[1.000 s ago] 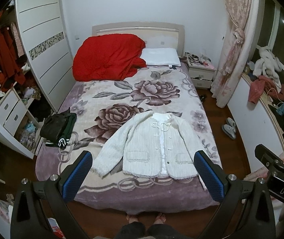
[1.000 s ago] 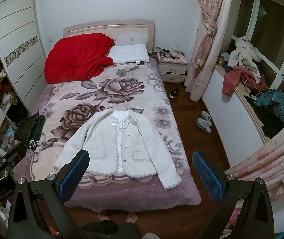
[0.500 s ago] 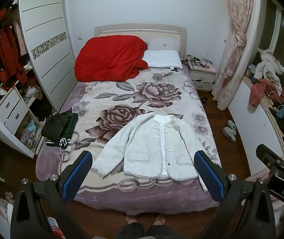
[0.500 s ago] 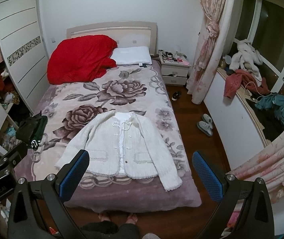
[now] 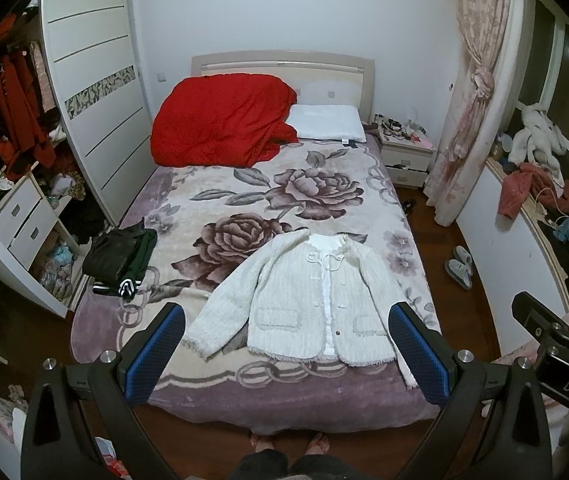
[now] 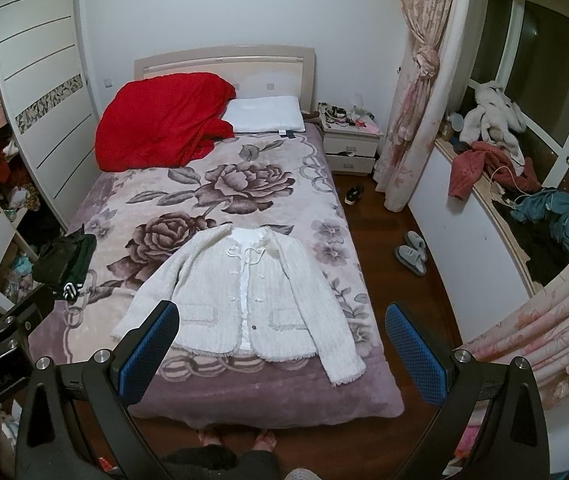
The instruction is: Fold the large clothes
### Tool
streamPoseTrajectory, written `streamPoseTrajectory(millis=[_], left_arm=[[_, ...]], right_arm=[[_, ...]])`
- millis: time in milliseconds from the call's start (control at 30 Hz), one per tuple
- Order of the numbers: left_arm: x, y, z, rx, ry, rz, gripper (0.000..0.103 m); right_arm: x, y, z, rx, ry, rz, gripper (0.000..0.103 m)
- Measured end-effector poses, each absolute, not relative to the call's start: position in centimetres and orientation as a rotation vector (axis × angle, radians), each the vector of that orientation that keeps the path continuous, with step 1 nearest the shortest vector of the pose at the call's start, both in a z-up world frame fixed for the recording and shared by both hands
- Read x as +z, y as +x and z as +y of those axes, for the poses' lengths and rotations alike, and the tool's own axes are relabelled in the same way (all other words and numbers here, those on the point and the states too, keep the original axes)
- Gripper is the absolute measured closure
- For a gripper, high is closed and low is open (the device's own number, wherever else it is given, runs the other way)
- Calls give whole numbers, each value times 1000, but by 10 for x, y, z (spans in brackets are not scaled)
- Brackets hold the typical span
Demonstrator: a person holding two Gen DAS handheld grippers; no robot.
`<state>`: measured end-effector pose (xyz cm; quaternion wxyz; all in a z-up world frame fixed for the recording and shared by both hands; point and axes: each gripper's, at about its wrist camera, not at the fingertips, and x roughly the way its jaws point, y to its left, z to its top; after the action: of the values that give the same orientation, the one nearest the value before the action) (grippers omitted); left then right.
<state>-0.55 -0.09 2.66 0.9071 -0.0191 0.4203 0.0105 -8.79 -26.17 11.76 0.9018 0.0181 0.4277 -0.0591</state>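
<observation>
**Q.** Reading from the left, where does the garment lie relative to each tool?

**A.** The left gripper [image 5: 284, 350] hangs above the foot of the bed [image 5: 244, 404], jaws spread wide and holding nothing. The white cardigan [image 5: 304, 300] lies flat and face-up on the floral blanket [image 5: 284, 196], well below and ahead of the fingers, centred between them in that view. Its left sleeve [image 5: 220, 320] angles out toward the left fingertip [image 5: 156, 344].

**Q.** And its long axis?

**A.** Collar toward the headboard, hem [image 5: 316, 356] toward the person; the axis runs straight away from both tools.

**Q.** Further right?

**A.** The right gripper [image 6: 282, 350] is likewise fully open and empty, apart from the cloth. From its camera the cardigan [image 6: 244, 292] sits left of centre, and the right sleeve [image 6: 336, 356] trails to the blanket's near edge, its cuff closest to this tool.

**Q.** Which hand, then, takes which side?

**A.** Judging from the layout, each sleeve falls to the hand on its own side; neither is markedly nearer, and both must descend before any fold begins.
</observation>
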Motion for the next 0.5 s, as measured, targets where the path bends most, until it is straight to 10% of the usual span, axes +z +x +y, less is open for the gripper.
streamPoseTrajectory(millis=[500], left_arm=[[24, -8, 2, 19, -41, 864, 0]], right_arm=[[112, -94, -260, -123, 38, 882, 0]])
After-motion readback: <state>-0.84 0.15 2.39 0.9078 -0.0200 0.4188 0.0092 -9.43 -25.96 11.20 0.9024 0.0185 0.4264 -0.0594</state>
